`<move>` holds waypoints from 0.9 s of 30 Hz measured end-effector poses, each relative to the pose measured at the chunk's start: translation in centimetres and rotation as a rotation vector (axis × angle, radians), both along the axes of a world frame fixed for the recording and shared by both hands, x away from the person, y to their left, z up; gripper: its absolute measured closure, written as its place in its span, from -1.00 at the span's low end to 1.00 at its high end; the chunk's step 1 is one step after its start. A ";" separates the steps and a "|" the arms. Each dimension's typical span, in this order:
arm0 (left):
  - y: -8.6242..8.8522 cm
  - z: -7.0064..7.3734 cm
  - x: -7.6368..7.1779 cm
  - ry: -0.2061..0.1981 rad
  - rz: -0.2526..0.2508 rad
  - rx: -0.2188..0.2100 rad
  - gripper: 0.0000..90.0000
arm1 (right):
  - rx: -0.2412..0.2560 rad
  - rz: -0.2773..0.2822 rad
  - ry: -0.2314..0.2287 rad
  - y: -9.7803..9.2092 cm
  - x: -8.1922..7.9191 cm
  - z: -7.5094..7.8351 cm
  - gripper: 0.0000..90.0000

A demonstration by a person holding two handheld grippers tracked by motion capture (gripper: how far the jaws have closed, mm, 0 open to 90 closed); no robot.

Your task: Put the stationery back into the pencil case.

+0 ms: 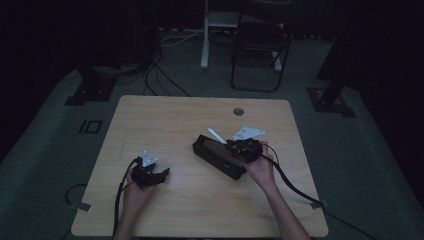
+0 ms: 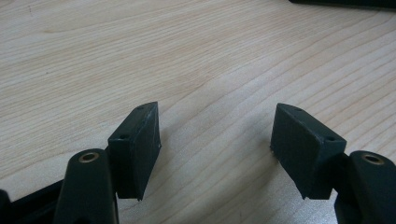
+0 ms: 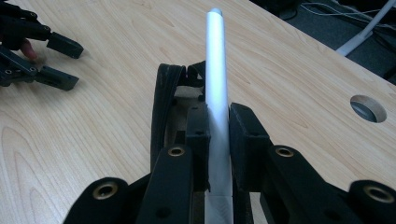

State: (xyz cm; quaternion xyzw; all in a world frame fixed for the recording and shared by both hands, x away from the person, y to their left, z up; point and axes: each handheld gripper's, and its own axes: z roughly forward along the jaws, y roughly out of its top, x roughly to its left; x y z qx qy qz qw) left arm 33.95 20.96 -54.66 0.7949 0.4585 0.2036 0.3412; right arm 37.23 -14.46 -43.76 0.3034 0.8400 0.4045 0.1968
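On the light wooden surface (image 1: 165, 120), right of its middle, lies a long black open case (image 1: 217, 156), set at a slant. Above it the right tongs (image 1: 226, 143) are clamped on a slim white pen-like rod (image 1: 216, 135), which sticks out past the jaw tips and points up and to the left in the high view. In the right gripper view the white rod (image 3: 216, 70) runs straight up between the two black pads (image 3: 246, 140), which press on it from both sides, and the black case (image 3: 163, 107) lies directly below, its curved rim showing to the left of the rod. Whether the rod's far end touches the case cannot be told. The person's right hand (image 1: 261, 167) grips the tool from behind, and a black cable (image 1: 292, 186) trails from it off the right front edge of the surface.

The left tongs (image 1: 164, 173) sit low over the surface, well apart from the case, toward the front left, held by the left hand (image 1: 136, 187). Their jaws stand wide apart with nothing between them; in the left gripper view bare wood grain shows between the two black pads (image 2: 137, 144). In the right gripper view these tongs (image 3: 63, 63) appear at the upper left, jaws spread.

A round grey cable hole (image 1: 238, 111) sits near the far edge of the surface. Beyond it, on the dim floor, stands a dark folding chair (image 1: 260, 45).
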 end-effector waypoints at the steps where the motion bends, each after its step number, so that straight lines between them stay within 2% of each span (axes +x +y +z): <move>1: 0.0 0.0 0.0 0.000 0.000 0.000 -0.26 | -0.001 0.000 0.001 0.0 0.0 0.0 0.75; 27: 0.0 0.0 0.0 0.000 0.000 0.000 -0.26 | -0.017 0.015 0.021 0.7 0.3 -1.2 0.75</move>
